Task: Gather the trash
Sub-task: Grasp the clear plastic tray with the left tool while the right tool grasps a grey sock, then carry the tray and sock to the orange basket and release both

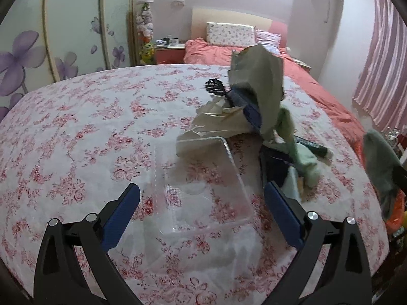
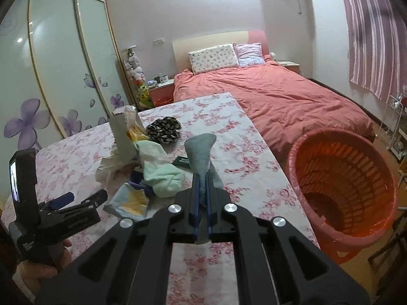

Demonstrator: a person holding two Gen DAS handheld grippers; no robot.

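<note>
My left gripper (image 1: 203, 203) stands open just above the floral tablecloth (image 1: 76, 132), its blue pads on either side of a clear plastic tray (image 1: 203, 190) without touching it. Behind the tray lie crumpled pale paper (image 1: 216, 122), a black comb (image 1: 215, 87) and an upright grey-green paper bag (image 1: 259, 76). My right gripper (image 2: 202, 176) is shut on a grey-blue cloth (image 2: 199, 150) that sticks up past its tips. That cloth shows blurred at the right edge of the left wrist view, where the grey-blue cloth (image 1: 381, 172) hangs. A red-orange basket (image 2: 343, 185) stands to the right.
A pale green cloth (image 2: 162, 172), a yellow-and-blue cloth (image 2: 132, 200) and a black patterned cloth (image 2: 164, 128) lie mid-table. A hand holds my left gripper (image 2: 81, 197) at the left. A bed with a salmon duvet (image 2: 279, 96) lies beyond the table, and a white rack (image 2: 394, 127) stands far right.
</note>
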